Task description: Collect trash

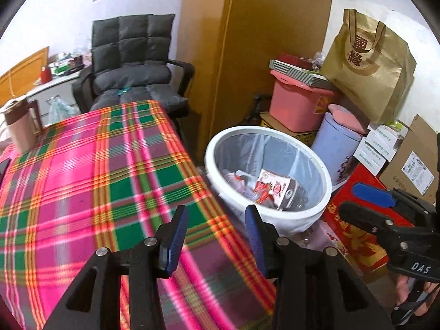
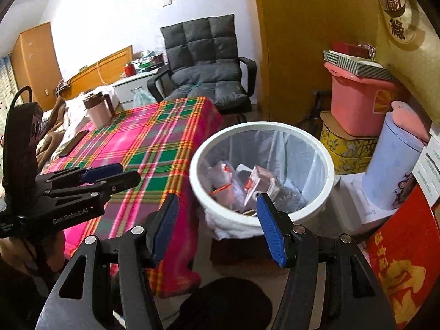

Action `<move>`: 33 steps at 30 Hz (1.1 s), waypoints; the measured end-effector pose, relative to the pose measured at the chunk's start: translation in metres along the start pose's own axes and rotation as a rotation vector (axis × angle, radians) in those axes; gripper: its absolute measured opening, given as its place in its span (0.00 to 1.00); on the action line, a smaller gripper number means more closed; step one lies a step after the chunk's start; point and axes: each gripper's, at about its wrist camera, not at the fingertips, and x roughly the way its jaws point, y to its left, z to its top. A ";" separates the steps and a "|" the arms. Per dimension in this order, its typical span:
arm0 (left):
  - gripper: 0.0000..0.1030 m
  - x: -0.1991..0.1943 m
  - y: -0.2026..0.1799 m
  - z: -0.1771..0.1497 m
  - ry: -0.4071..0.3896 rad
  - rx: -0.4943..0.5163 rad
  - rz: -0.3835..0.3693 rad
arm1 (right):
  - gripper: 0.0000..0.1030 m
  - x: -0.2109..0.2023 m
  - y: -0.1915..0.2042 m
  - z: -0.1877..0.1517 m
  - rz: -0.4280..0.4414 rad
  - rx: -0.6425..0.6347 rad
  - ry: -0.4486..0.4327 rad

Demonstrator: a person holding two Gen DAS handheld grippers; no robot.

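Observation:
A white round trash bin (image 1: 302, 220) (image 2: 261, 126) with a clear liner stands on the floor beside the table. Inside it lie a red-and-white carton (image 1: 275, 188) (image 2: 257, 180) and crumpled plastic wrappers (image 2: 222, 181). My left gripper (image 1: 217, 220) is open and empty above the table's right edge, just left of the bin. It also shows at the left of the right wrist view as the left gripper (image 2: 118, 174). My right gripper (image 2: 217, 209) is open and empty in front of the bin's near rim. In the left wrist view the right gripper (image 1: 360, 202) hangs over a red box.
The table wears a pink and green plaid cloth (image 1: 96, 178) (image 2: 154, 143) with a pink lidded mug (image 2: 97, 110) and a dark phone (image 2: 74, 143). Behind it is a grey padded chair (image 1: 132, 63). Right of the bin are a pink box (image 1: 297, 104), a pale blue canister (image 2: 390, 165), a red box (image 2: 404, 261) and a brown paper bag (image 1: 368, 63).

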 end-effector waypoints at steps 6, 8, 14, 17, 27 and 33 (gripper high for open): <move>0.41 -0.026 0.007 -0.023 -0.012 -0.012 0.042 | 0.59 -0.013 0.015 -0.012 0.001 -0.018 -0.009; 0.41 -0.033 0.008 -0.029 -0.016 -0.015 0.045 | 0.59 -0.016 0.020 -0.016 0.003 -0.025 -0.009; 0.41 -0.051 0.008 -0.046 -0.021 -0.030 0.055 | 0.59 -0.025 0.030 -0.025 0.010 -0.048 -0.016; 0.41 -0.058 0.008 -0.051 -0.023 -0.036 0.060 | 0.59 -0.026 0.032 -0.028 0.016 -0.048 -0.016; 0.41 -0.070 0.006 -0.058 -0.029 -0.041 0.071 | 0.59 -0.030 0.034 -0.033 0.019 -0.046 -0.023; 0.41 -0.071 0.006 -0.061 -0.027 -0.040 0.082 | 0.59 -0.032 0.037 -0.035 0.018 -0.049 -0.026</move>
